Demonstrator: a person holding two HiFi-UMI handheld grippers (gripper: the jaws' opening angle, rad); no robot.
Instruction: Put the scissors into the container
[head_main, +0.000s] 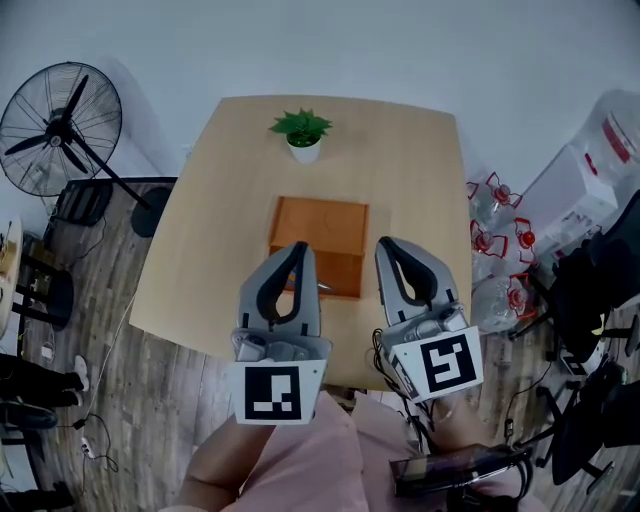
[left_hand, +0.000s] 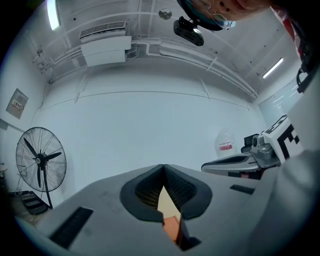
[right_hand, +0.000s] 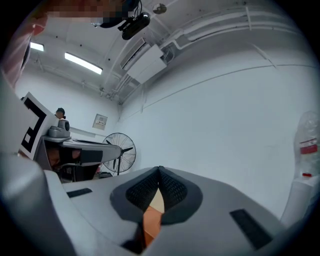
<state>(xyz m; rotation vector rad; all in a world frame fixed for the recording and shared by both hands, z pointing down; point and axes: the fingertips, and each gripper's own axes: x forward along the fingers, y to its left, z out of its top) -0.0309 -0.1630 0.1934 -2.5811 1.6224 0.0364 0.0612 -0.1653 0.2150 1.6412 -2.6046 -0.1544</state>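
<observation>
An orange-brown box, the container (head_main: 322, 232), sits in the middle of the light wooden table (head_main: 215, 220). No scissors show in any view. My left gripper (head_main: 298, 247) hovers over the box's near left corner, jaws shut tip to tip with nothing between them. My right gripper (head_main: 387, 243) hangs just right of the box, also shut and empty. In the left gripper view the closed jaws (left_hand: 163, 166) point at a bare wall, with a sliver of the container (left_hand: 171, 226) below. The right gripper view shows the same: shut jaws (right_hand: 159, 169) and a strip of the container (right_hand: 151, 221).
A small potted plant (head_main: 302, 133) stands at the table's far edge. A standing fan (head_main: 60, 128) is on the floor at the left. Clear bottles with red caps (head_main: 495, 250) and dark equipment crowd the floor at the right. A person's pink sleeve fills the bottom.
</observation>
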